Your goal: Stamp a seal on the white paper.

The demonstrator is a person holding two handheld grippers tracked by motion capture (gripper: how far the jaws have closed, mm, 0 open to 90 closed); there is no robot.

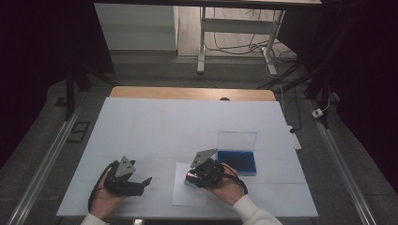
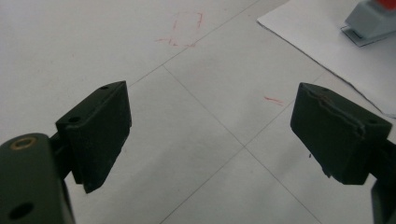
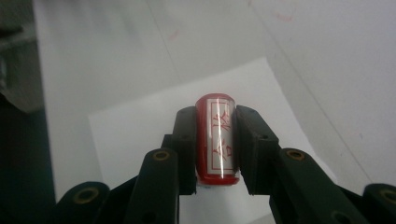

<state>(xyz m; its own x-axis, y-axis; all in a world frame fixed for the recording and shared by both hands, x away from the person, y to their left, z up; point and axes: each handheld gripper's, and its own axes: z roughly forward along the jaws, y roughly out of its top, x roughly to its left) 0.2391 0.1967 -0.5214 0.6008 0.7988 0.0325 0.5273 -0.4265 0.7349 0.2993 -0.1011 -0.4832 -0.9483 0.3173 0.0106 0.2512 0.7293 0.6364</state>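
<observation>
Over the white paper sheet (image 1: 188, 191) at the table's 6 o'clock edge, right gripper (image 3: 215, 140) clamps the red stamp (image 3: 216, 139), left gripper (image 2: 210, 135) gapes empty at 9 o'clock: tilted press risks a smudged print, unpinned paper sliding.
</observation>
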